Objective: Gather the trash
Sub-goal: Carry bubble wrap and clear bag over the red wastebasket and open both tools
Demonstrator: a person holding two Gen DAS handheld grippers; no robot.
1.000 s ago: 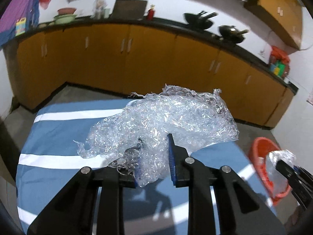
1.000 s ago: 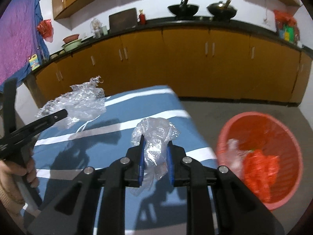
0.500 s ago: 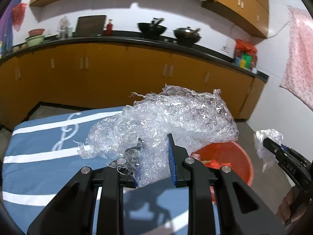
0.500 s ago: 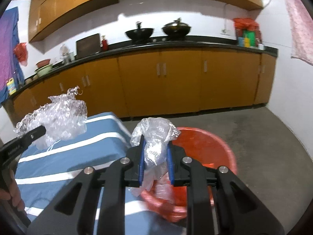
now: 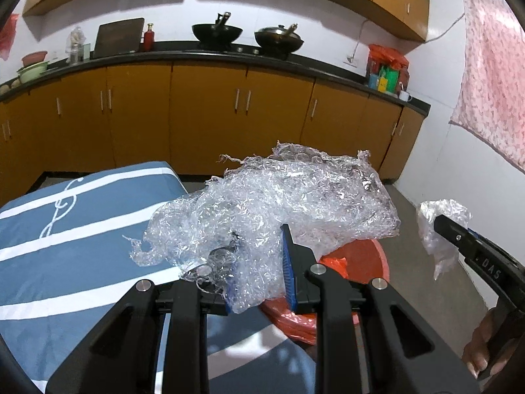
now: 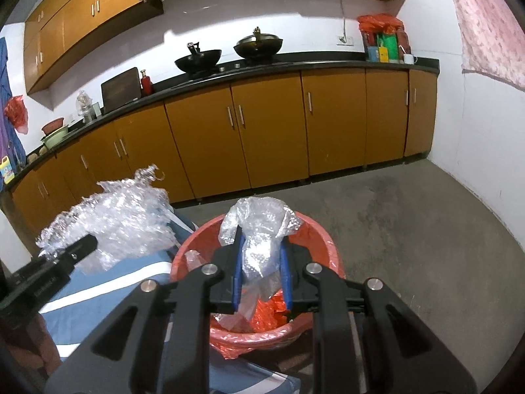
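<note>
Both grippers loaded. My left gripper (image 5: 259, 272) has its jaws clamped on a big crumpled sheet of clear plastic wrap (image 5: 279, 203); most of the sheet billows up and forward past the blue pads (image 5: 289, 262), with a ragged tail hanging off to the left. Behind and under it I see the red bin (image 5: 377, 256), standing on the floor right against the corner of the blue striped cloth (image 5: 82, 229). My right gripper (image 6: 261, 272) is clamped on a smaller wad of clear plastic (image 6: 259, 229), held upright between the pads, top flaring out above them, bottom end hanging below. From the right wrist camera that wad sits directly over the bin's opening; the bin (image 6: 325, 239) has a red liner and already holds some red plastic (image 6: 269, 312) plus a clear scrap near its left rim. The left gripper's sheet shows up there at left, over the cloth edge, just beside the bin, not over it. Kitchen cabinets (image 6: 262, 138) and concrete floor (image 6: 410, 223) behind.
</note>
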